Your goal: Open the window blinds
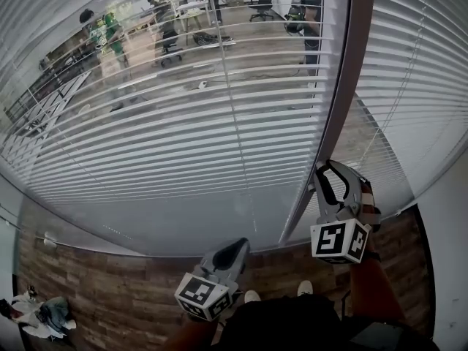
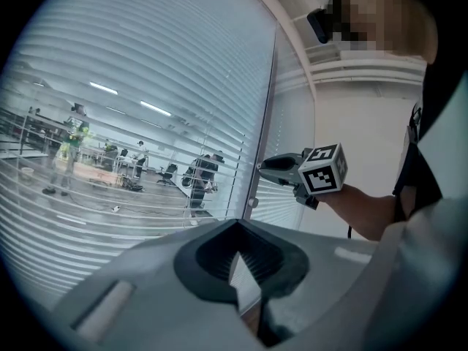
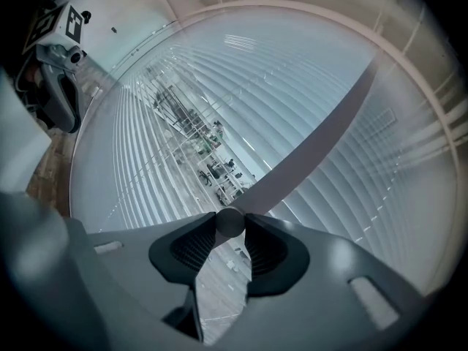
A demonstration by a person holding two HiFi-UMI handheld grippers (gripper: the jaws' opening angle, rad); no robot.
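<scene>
White slatted blinds (image 1: 183,130) hang behind glass, tilted flat enough that the office beyond shows through. A second panel of blinds (image 1: 417,86) to the right looks more closed. A grey-brown frame post (image 1: 340,93) divides them. My right gripper (image 1: 322,170) points at this post. In the right gripper view its jaws (image 3: 229,227) are shut on a small round knob (image 3: 229,221) that sits over the post (image 3: 314,134). My left gripper (image 1: 238,246) hangs lower and further left, away from the glass, its jaws (image 2: 234,229) shut on nothing.
Wood-look floor (image 1: 110,291) runs below the blinds, with a heap of cloth (image 1: 40,314) at the far left. A white wall (image 1: 450,254) closes the right side. A small round knob (image 2: 252,203) shows on the post below my right gripper (image 2: 262,167).
</scene>
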